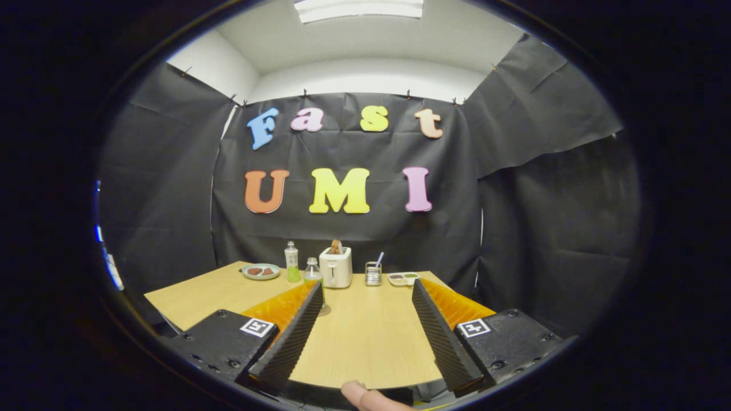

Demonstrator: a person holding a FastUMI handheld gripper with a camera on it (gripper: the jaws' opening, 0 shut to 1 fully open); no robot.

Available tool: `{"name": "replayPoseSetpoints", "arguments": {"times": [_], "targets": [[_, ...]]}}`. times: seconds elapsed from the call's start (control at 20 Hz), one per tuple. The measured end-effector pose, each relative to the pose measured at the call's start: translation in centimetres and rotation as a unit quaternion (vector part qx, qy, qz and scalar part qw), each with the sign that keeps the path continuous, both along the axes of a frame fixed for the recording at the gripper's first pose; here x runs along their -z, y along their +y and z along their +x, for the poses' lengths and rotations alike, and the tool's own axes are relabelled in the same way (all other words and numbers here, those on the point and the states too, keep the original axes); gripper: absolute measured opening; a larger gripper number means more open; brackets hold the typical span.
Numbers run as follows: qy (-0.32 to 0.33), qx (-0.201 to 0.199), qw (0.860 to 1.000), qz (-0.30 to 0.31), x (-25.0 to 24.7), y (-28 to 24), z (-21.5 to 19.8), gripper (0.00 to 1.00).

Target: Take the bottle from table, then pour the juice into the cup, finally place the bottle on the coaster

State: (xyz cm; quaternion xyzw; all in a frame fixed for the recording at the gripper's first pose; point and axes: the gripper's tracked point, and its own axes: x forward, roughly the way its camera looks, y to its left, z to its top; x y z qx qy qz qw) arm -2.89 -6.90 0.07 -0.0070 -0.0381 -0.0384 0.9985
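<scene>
On the far edge of the wooden table [365,342], in the gripper view, a row of things stands in front of the black wall. At the far left corner lies one plate [261,272] with two brown pieces on it. Next to it stands one bottle [292,262] with green juice at the bottom. A second bottle [313,273] stands a little nearer, just beyond the tip of the left finger, and that finger hides its lower part. Then comes one white toaster [336,267] with one slice of bread sticking up. Beside it is one small wire holder [373,273], with one stick in it. At the far right corner lies one small tray [404,278]. The gripper [365,291] has its two fingers spread wide apart, with bare table between them, holding nothing. One fingertip [365,397] of a person peeks up at the near edge.
</scene>
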Motion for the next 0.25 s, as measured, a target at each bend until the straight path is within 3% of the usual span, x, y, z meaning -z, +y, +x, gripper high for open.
{"name": "replayPoseSetpoints", "arguments": {"times": [0.25], "targets": [[0.007, 0.001, 1.000, -0.001, 0.52, -0.14, 0.20, 1.00]]}}
